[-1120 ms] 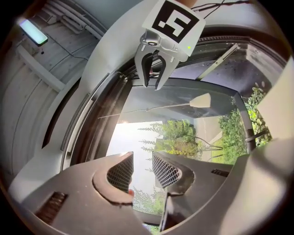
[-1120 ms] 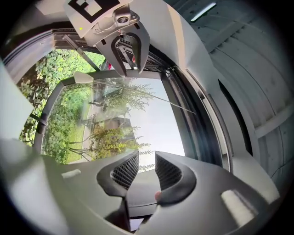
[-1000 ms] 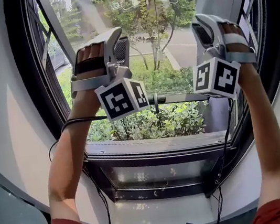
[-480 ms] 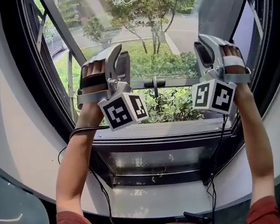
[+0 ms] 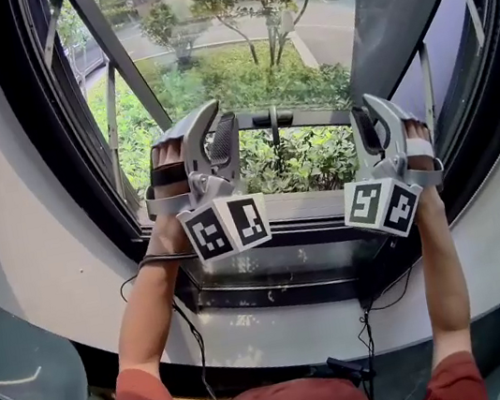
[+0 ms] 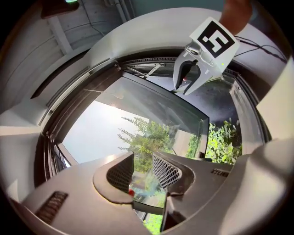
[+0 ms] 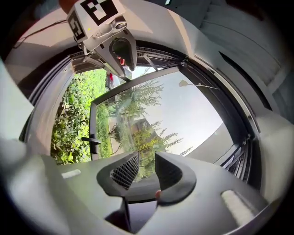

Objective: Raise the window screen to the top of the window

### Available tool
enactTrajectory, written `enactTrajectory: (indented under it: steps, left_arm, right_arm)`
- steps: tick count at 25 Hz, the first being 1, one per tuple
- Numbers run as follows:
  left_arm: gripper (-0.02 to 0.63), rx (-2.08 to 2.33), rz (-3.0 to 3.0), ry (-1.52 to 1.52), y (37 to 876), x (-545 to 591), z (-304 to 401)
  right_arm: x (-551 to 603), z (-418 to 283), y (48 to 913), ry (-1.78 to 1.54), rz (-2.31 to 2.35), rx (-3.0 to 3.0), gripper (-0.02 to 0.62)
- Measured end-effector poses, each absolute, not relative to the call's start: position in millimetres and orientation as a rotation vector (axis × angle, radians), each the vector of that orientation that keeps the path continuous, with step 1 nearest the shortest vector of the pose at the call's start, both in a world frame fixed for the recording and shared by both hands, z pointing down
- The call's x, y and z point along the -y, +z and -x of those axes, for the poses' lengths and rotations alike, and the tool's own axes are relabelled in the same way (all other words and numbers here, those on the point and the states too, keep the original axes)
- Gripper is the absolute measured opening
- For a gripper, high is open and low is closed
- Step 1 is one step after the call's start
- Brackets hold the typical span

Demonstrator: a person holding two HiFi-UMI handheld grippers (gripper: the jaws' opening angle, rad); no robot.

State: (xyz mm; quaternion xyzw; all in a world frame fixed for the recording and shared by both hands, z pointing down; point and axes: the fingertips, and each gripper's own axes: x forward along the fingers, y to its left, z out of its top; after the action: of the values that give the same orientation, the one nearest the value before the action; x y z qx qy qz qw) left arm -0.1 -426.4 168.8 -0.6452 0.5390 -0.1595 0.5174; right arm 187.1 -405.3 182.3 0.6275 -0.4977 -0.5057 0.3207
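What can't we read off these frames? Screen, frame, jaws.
- Window screen: no mesh or pull bar identifiable in any view.
- Lower window frame: head view, partly covered by left gripper and right gripper marker cubes; gripper views, hidden behind each gripper's body.
- Window top: cut off by head view's upper edge, seen only in gripper views.
- Red spot between left gripper's jaws: too small to identify.

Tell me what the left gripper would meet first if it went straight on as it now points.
Probably the swung-out glass pane, which lies straight beyond the left gripper; its jaws stand apart and empty. How far off the pane is remains unclear.
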Motion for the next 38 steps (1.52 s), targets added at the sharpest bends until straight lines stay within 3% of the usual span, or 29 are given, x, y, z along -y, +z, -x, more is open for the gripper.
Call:
enactTrajectory:
  steps: [17, 38]
  left_arm:
    - [0.110, -1.525, 2.217, -0.136, 271.6, 389.4, 16.1]
    - [0.110, -1.578, 2.457, 0.042, 358.1, 328.5, 18.5]
  right_arm:
    - [358.1, -163.6, 268.6, -0.971, -1.837, 1.896, 0.118]
    - [287.5, -154.6, 345.0, -0.519, -2.058, 2.207, 0.117]
